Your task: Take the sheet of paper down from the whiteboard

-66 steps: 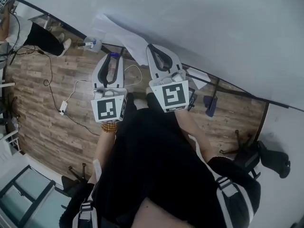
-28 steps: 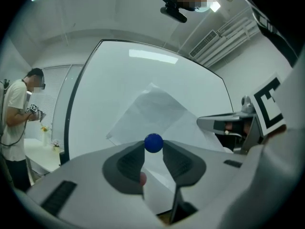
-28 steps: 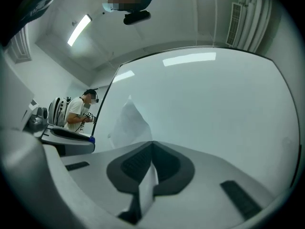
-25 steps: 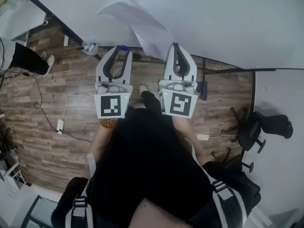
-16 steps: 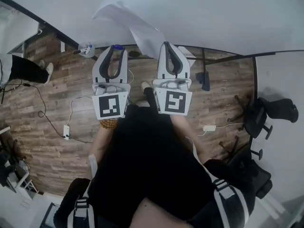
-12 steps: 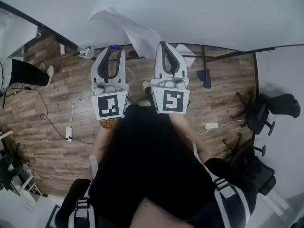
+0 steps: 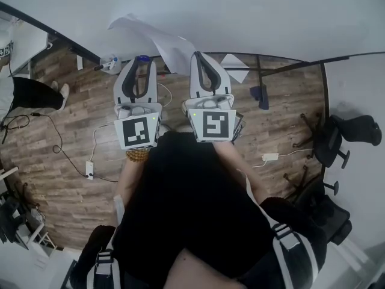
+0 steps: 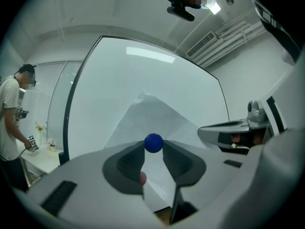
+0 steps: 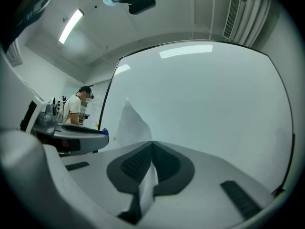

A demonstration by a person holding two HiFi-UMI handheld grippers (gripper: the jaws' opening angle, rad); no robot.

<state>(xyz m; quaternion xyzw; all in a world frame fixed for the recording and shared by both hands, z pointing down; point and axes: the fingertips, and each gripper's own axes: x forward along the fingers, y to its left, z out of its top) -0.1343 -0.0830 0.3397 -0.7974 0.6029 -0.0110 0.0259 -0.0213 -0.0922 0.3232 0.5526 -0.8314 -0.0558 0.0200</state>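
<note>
Your right gripper [image 7: 198,56] clenched on the sheet of paper [image 7: 171,44], your left gripper [image 7: 142,64] pinching a small blue ball [image 8: 153,142], whiteboard [image 7: 252,11] ahead.

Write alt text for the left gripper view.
The left gripper pinches a blue ball between its jaw tips, with a bent white sheet of paper and the whiteboard beyond. The right gripper shows at right; a person stands far left.

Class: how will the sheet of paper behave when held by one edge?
Probably floppy: the sheet of paper, pinched at one edge by the right gripper, creases and curls rather than lying flat. Likely light: that single pinch seems to hold it up. Thin, so a hard tug might tear it.
</note>
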